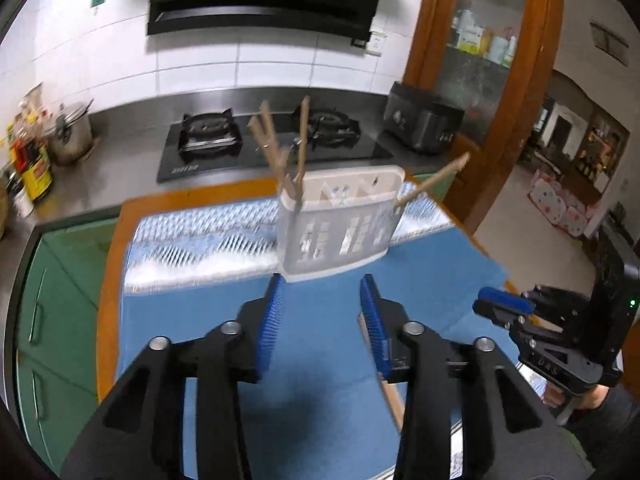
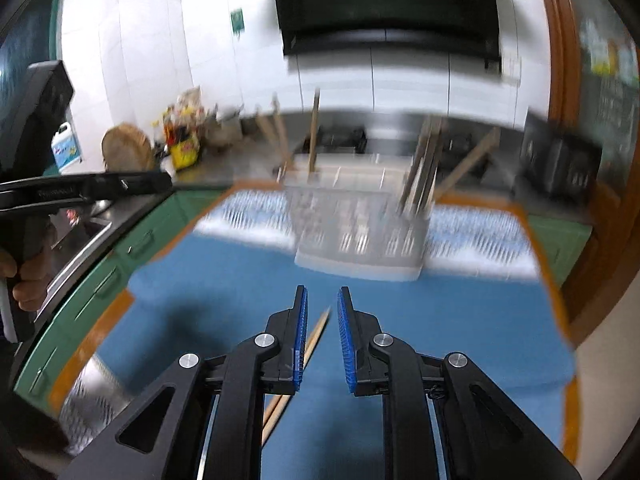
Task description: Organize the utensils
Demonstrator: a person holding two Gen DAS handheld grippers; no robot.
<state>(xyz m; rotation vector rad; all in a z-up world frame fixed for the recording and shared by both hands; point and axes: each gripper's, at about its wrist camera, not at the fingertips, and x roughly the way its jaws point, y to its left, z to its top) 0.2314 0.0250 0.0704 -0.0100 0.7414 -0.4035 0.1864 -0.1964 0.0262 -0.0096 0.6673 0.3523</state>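
In the left wrist view the left gripper (image 1: 322,312) stands spread and empty before the white utensil caddy (image 1: 340,224) on the blue mat (image 1: 200,340), while in the right wrist view the right gripper (image 2: 322,332), slightly parted, straddles light, stiff, probably slippery wooden chopsticks (image 2: 312,340), best pinched mid-shaft, gas stove behind.

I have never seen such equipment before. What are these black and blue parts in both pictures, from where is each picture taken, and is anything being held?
A person holds two hand-held grippers, each carrying a camera that looks along its fingers. One picture is from the left gripper, the other from the right gripper. On the blue mat stands a white utensil holder with wooden chopsticks already in it. More chopsticks lie on the mat below the right gripper. Both grippers are open; neither holds anything.
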